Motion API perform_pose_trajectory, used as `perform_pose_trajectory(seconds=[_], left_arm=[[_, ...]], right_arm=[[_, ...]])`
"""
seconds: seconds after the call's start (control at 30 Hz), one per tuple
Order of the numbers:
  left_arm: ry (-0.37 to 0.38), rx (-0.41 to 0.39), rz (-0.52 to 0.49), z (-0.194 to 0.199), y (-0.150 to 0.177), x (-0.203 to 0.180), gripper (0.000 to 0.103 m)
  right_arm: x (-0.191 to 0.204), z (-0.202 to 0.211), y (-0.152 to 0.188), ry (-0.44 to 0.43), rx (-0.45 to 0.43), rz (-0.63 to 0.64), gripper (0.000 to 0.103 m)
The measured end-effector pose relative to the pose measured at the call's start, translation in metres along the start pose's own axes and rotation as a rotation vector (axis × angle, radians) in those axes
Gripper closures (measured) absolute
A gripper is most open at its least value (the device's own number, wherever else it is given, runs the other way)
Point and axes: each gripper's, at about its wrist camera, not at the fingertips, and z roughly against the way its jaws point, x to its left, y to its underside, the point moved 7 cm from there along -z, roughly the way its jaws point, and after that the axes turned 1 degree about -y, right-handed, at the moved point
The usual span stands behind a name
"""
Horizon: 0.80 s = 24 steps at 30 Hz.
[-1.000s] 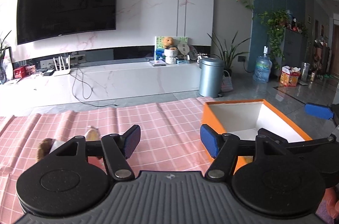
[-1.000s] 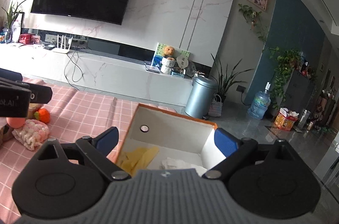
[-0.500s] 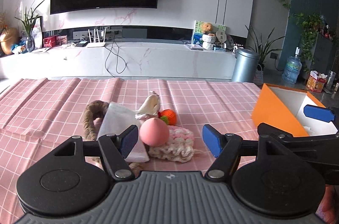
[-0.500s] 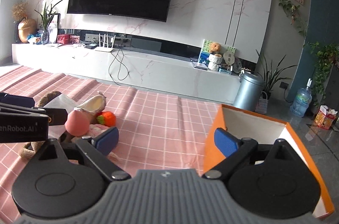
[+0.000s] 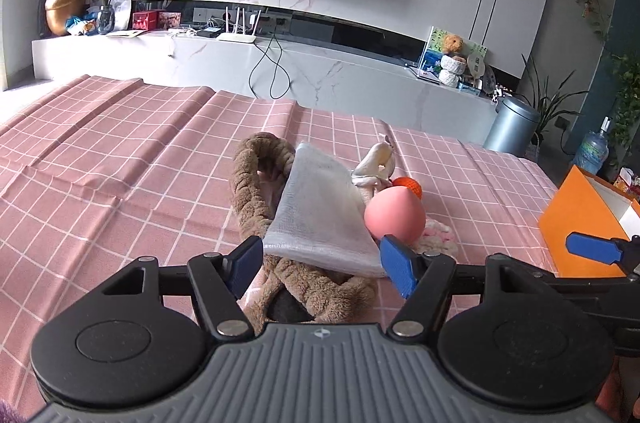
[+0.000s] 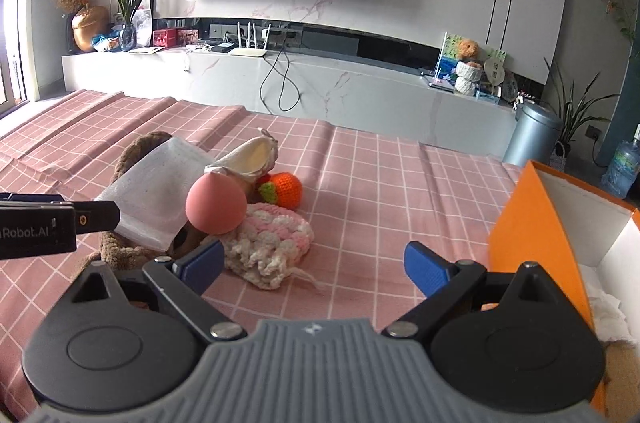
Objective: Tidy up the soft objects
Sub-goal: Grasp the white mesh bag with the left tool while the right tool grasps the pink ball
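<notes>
Centrally, smooth pink ball (image 5: 394, 214) on fuzzy brown braid (image 5: 256, 199); white mesh pouch (image 5: 320, 215); both grippers' fingers (image 5: 245, 265) wide apart, empty.

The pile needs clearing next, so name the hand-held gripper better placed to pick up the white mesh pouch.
Left. The left hand-held gripper is open with the white mesh pouch just ahead between its fingers; the right hand-held gripper faces bare cloth.
</notes>
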Motion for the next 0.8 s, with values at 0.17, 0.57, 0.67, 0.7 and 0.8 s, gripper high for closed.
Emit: perform_pose_trajectory(seconds=[0.17,0.57,0.67,0.7,0.8], left_arm=[[0.004,0.024,-0.006,-0.012,-0.011,0.003,0.025],[0.074,0.08,-0.02,-0.035,-0.024,0.017,0.04],[0.067,0.088,-0.031,-0.042,-0.022,0.016,0.042],[0.065,0.085,-0.025,-0.044,-0.022,0.017,0.042],[0.076,0.076,-0.029,-0.051,-0.022,0.015,0.042]], right_arm=[[0.01,-0.018,-0.007,-0.066,0.032,0.005,0.025],[0.051,-0.057,-0.039,-0.2,0.024,0.087,0.042],[0.052,-0.065,-0.037,-0.201,0.037,0.092,0.043],[0.052,-0.067,-0.037,-0.201,0.041,0.089,0.043],[0.049,-0.073,-0.036,-0.202,0.047,0.076,0.045]])
